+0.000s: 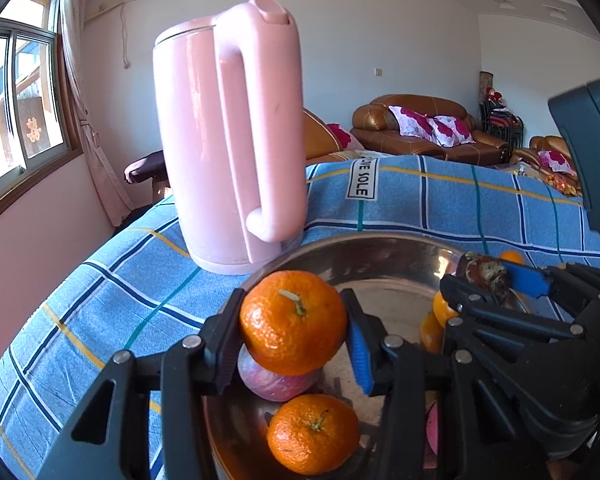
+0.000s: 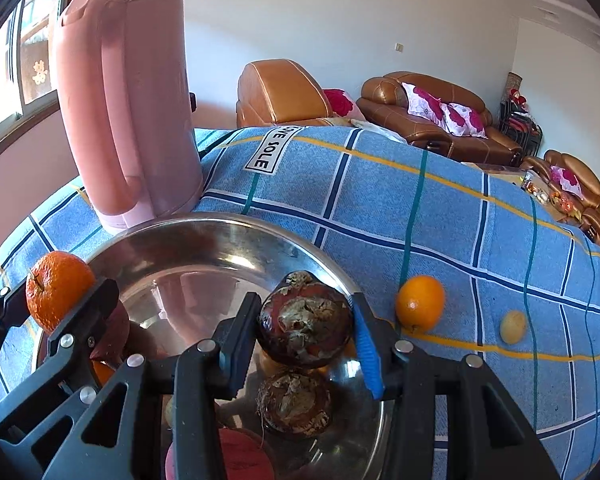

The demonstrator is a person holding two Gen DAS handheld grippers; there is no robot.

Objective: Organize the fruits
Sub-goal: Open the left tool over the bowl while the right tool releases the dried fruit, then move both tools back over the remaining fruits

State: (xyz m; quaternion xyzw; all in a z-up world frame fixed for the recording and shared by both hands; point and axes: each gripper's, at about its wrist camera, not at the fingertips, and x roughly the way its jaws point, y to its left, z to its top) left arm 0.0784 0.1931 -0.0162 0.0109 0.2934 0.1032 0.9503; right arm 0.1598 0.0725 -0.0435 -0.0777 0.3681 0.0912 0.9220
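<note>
Gripping a tangerine (image 1: 293,322), stem up, left jaws; right jaws clamp a dark fruit (image 2: 304,326).

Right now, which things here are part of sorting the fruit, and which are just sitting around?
Part of the job:
- mandarin in left gripper
- dark brown fruit in right gripper
- steel bowl
- loose orange
- small yellow fruit

Lying about:
- pink kettle
- checked blue cloth

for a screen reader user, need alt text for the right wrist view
The right tool grips a dark brown water chestnut over a steel bowl that already holds another chestnut. At left the left tool holds a mandarin; an orange lies outside the bowl on the blue plaid cloth, with a pink kettle behind.
</note>
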